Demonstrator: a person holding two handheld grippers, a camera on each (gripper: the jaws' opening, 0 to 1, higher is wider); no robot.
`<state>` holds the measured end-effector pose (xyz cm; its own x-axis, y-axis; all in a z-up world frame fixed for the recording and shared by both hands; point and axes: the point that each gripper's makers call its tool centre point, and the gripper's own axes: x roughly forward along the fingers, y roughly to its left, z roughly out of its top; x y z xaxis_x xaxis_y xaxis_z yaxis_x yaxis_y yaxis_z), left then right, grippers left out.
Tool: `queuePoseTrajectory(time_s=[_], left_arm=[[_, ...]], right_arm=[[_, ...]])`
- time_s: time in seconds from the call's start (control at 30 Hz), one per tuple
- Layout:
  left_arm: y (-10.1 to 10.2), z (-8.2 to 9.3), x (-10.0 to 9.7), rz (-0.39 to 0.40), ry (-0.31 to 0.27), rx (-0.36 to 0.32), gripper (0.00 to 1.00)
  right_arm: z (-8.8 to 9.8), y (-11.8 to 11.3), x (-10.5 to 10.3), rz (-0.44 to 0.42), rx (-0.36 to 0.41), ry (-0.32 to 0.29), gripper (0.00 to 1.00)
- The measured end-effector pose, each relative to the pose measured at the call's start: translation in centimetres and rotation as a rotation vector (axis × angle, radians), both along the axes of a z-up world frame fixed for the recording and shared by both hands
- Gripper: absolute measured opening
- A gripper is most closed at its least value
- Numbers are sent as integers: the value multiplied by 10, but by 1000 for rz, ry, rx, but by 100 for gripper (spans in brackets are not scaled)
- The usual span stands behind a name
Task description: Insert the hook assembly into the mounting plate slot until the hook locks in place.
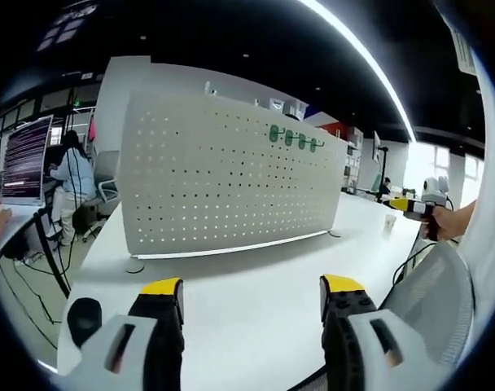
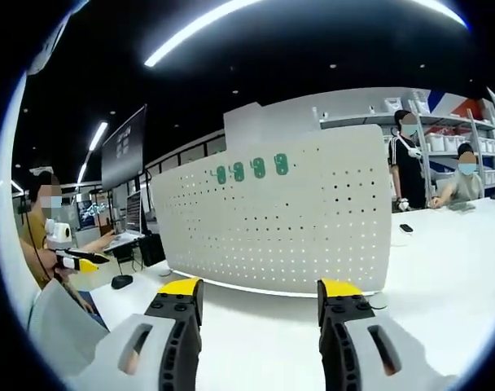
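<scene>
Green hooks (image 1: 293, 139), four in a row, seated near the top edge of the white pegboard (image 1: 223, 179), upper centre of the left gripper view; same row (image 2: 251, 170) at upper centre of the right gripper view, on the same board (image 2: 313, 220). Taken here as the hook assembly and mounting plate of the task, though too small to tell how deep or whether latched. Standing upright on the white table (image 1: 256, 293), well apart from both tools.

Left gripper (image 1: 252, 295) at the bottom of its view, yellow-tipped jaws spread wide with nothing between them. Right gripper (image 2: 259, 293) likewise parted and empty, low centre of its view. Another gripper (image 1: 414, 206) at the right edge of the left view, held in a hand, state impossible to tell.

Probably an approach phase, nothing yet grasped. Best done by closing in level on the hook row, keeping board and hooks centred between the jaws. Worth steadying the board with one tool while pressing with the other, since a free-standing panel may tip or slide. Straight push along the slot, no twist, until a firm stop.

People at desks at the left edge of the left view and the right edge of the right view.
</scene>
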<state>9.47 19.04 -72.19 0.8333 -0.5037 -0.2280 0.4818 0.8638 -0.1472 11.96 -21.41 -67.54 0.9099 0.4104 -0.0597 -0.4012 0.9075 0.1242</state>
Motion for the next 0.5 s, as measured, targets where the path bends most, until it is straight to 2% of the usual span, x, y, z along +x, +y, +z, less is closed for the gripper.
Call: queuePoseTrajectory(time_s=[0.5], left_arm=[[-5,7,0,-1,-18,-3,71]], right_arm=[[-2,0,-1,5,4,2,56]])
